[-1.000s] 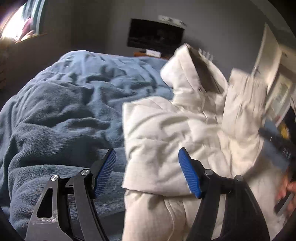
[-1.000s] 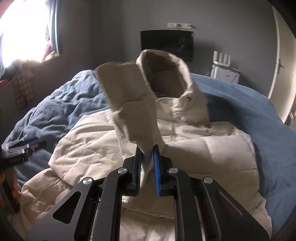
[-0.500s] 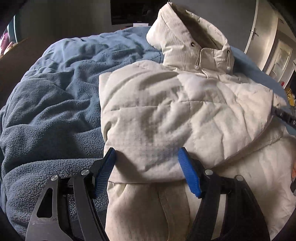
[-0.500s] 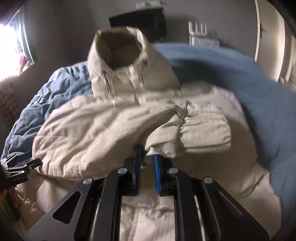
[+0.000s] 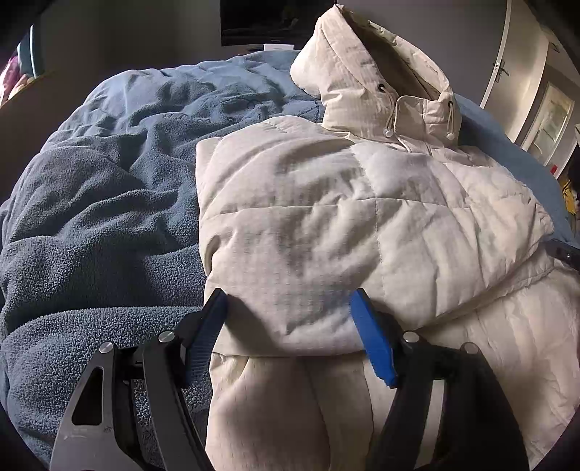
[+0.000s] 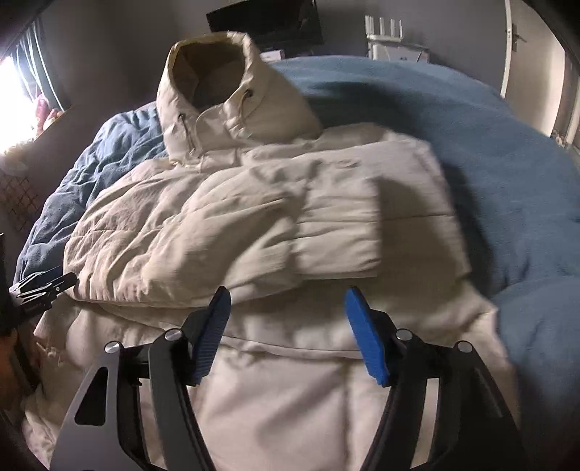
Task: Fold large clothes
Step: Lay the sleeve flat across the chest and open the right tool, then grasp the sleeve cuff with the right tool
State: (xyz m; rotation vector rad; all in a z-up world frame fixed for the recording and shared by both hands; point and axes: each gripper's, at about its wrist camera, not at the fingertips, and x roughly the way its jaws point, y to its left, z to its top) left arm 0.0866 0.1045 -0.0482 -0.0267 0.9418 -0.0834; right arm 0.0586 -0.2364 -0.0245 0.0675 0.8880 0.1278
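Note:
A cream quilted hooded jacket (image 5: 362, 224) lies on a blue fleece blanket (image 5: 101, 224), hood standing up at the far end. Both sleeves are folded across its chest. My left gripper (image 5: 290, 326) is open and empty, its blue pads at the near edge of the folded left sleeve. In the right wrist view the jacket (image 6: 253, 224) fills the middle, and my right gripper (image 6: 286, 326) is open and empty just below the folded right sleeve (image 6: 348, 232). The left gripper's tip (image 6: 43, 286) shows at the left edge there.
The blue blanket (image 6: 507, 181) covers the bed on both sides of the jacket. A dark screen (image 5: 268, 21) hangs on the grey wall behind. A window (image 6: 14, 98) is at the left, a door (image 5: 507, 61) at the right.
My right gripper laid the right sleeve across the jacket's chest and opened, letting it go. My left gripper stayed open and moved closer to the folded left sleeve.

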